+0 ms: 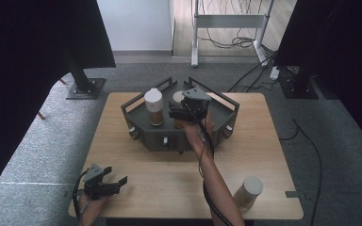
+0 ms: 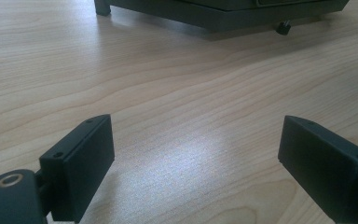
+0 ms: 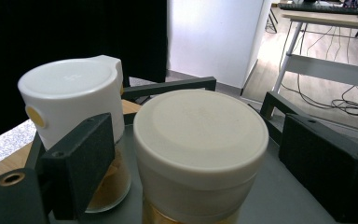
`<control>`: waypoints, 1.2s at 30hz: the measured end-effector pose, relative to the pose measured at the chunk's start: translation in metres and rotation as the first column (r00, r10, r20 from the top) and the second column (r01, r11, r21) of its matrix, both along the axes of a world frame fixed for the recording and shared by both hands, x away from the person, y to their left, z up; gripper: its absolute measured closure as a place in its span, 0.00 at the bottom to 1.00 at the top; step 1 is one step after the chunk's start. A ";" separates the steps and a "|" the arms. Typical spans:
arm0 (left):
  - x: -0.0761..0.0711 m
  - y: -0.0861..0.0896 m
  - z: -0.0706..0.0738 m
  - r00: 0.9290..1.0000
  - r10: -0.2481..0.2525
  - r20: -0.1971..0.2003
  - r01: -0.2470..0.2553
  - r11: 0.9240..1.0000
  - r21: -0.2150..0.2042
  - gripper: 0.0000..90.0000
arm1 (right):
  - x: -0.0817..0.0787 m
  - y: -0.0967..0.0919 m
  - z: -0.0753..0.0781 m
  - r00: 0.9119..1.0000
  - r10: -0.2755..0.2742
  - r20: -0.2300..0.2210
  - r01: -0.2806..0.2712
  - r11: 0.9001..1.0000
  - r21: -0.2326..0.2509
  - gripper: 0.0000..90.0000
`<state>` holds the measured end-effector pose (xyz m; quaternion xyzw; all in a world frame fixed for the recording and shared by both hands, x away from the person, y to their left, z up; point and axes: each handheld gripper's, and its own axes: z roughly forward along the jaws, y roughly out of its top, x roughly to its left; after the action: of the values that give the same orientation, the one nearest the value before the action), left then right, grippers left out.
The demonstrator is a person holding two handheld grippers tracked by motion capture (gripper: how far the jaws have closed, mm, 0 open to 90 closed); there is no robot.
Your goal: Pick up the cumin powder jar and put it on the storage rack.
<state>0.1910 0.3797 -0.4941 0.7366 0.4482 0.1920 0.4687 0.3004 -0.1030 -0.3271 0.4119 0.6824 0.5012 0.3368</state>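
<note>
Right hand-held gripper [image 3: 196,163] stands apart around the cream-lidded jar [image 3: 200,154], pads clear, jar set in the grey tray [image 1: 226,110] at the surface's far edge. Withdraw straight back; avoid the neighbouring white-capped jar [image 3: 74,121]. Left hand-held gripper [image 2: 196,158] apart, empty.

cream-lidded jar [image 3: 200,154] base cut off below, tray [image 2: 223,14] cropped at top edge

Cream-lidded jar [image 3: 200,140] upright in dark tray [image 1: 139,107], beside white-capped jar [image 3: 74,100]
</note>
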 end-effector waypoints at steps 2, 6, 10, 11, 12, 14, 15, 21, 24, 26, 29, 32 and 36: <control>0.000 0.000 0.000 1.000 0.000 0.000 0.000 1.000 0.001 0.12 | -0.002 -0.001 0.002 1.000 0.002 0.001 -0.002 1.000 -0.002 0.11; 0.000 0.000 0.000 1.000 0.000 0.002 0.000 1.000 0.000 0.12 | -0.005 -0.002 0.004 1.000 0.000 -0.001 0.000 1.000 -0.003 0.11; 0.000 0.000 0.000 1.000 -0.001 0.002 0.001 1.000 0.002 0.12 | -0.010 -0.005 0.005 1.000 0.003 0.003 -0.003 1.000 -0.001 0.11; -0.001 -0.001 0.000 1.000 -0.001 0.004 0.001 1.000 0.002 0.12 | -0.012 -0.006 0.005 1.000 0.006 0.004 -0.006 1.000 0.000 0.11; -0.001 -0.001 0.000 1.000 -0.001 0.004 0.001 1.000 0.002 0.12 | -0.014 -0.007 0.004 1.000 0.008 0.004 -0.008 1.000 0.003 0.11; -0.001 -0.001 0.000 1.000 0.001 0.003 -0.001 1.000 0.002 0.12 | -0.017 -0.008 0.004 1.000 0.013 0.002 -0.013 1.000 0.005 0.11; -0.001 0.000 0.000 1.000 0.001 0.003 -0.001 1.000 0.001 0.12 | -0.018 -0.008 0.004 1.000 0.015 0.004 -0.015 1.000 0.004 0.11; 0.000 0.000 0.000 1.000 0.003 0.001 -0.003 1.000 0.001 0.12 | -0.028 -0.011 0.002 1.000 0.023 0.005 -0.023 1.000 0.001 0.12; 0.000 0.000 0.000 1.000 0.003 0.001 -0.003 1.000 0.001 0.12 | -0.032 -0.014 0.001 1.000 0.029 0.005 -0.029 1.000 0.002 0.12; 0.000 -0.001 0.000 1.000 0.003 0.002 -0.003 1.000 0.003 0.12 | -0.036 -0.016 0.001 1.000 0.031 0.003 -0.031 1.000 0.004 0.12; 0.000 -0.001 0.000 1.000 0.002 0.001 -0.002 1.000 0.004 0.12 | -0.041 -0.018 -0.001 0.999 0.033 -0.004 -0.033 0.999 0.003 0.12; 0.000 -0.001 0.000 1.000 0.001 0.002 -0.001 1.000 0.003 0.12 | -0.048 -0.020 -0.004 0.999 0.040 -0.007 -0.040 0.999 0.003 0.12; 0.000 -0.001 0.000 1.000 0.000 0.002 0.000 1.000 0.004 0.12 | -0.055 -0.023 -0.008 0.999 0.053 -0.011 -0.053 0.999 -0.007 0.12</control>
<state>0.1905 0.3783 -0.4940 0.7373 0.4474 0.1938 0.4675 0.2450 -0.1262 -0.3351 0.3951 0.6967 0.5054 0.3211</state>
